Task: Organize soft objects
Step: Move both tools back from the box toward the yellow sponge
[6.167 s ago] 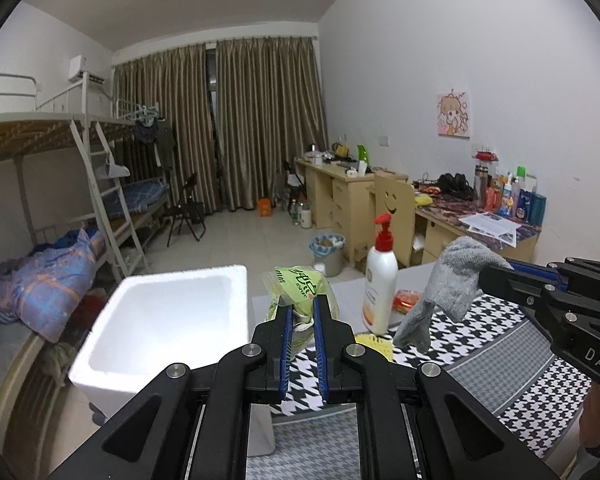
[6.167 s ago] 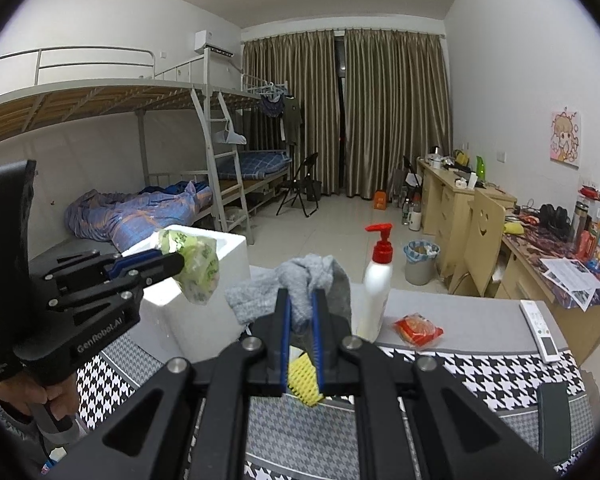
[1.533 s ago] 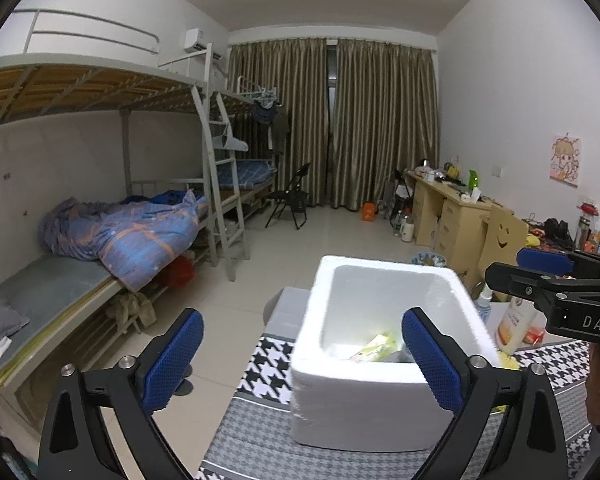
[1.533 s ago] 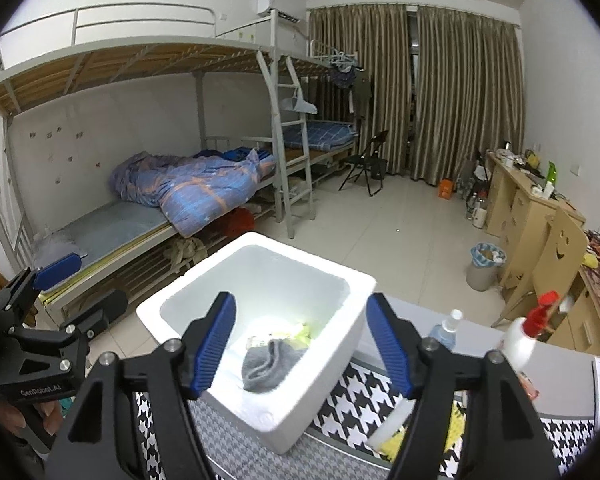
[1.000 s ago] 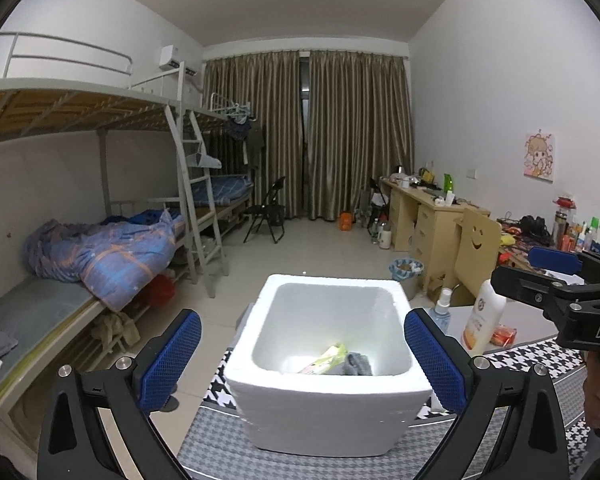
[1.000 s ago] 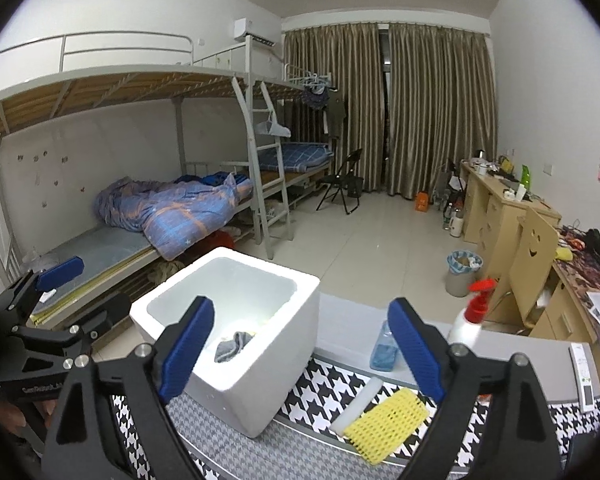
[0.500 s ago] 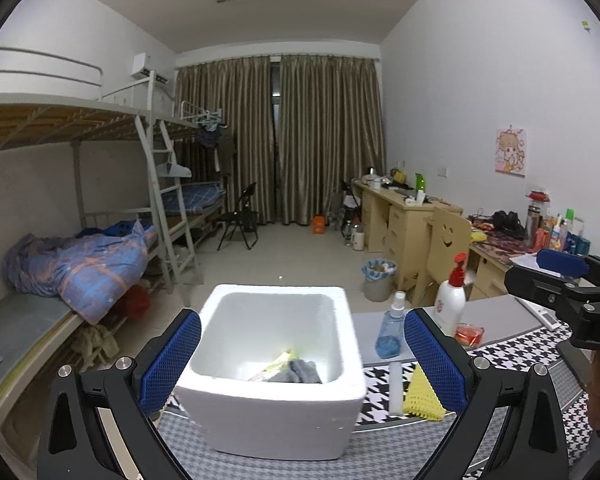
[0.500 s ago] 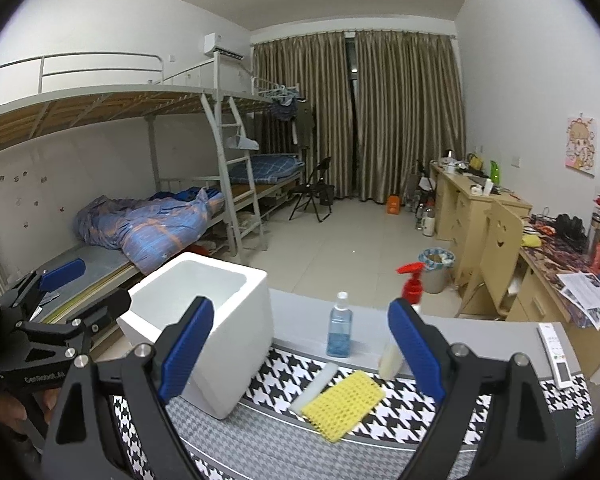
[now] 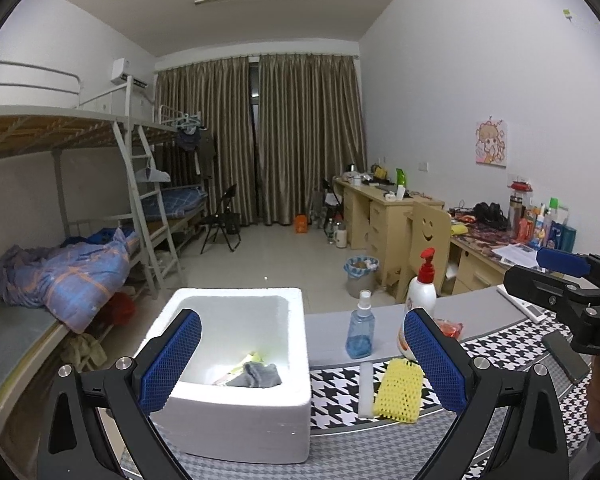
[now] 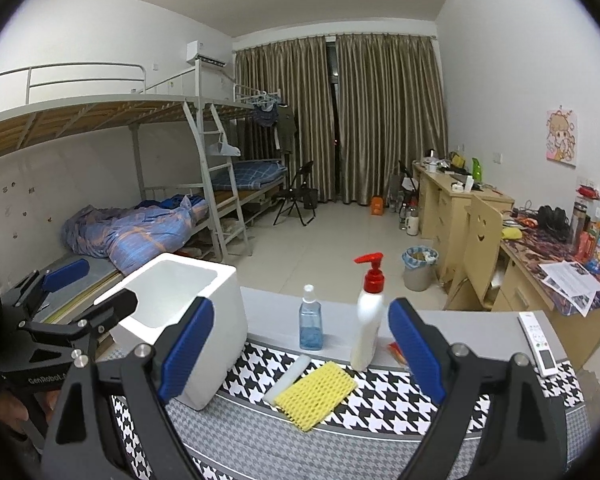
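We hold both claws released and empty: left claw (image 9: 302, 364) frames the box (image 9: 236, 436) with the sock (image 9: 258, 375); sponge (image 10: 315, 395) lies between right claw (image 10: 298, 354) fingers.

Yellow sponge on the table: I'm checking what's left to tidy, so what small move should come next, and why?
Probably bring the right gripper down over the yellow sponge. It lies loose on the checked cloth beside the white foam box, where the grey sock already sits. Both grippers are open and empty, and the right one is nearest.
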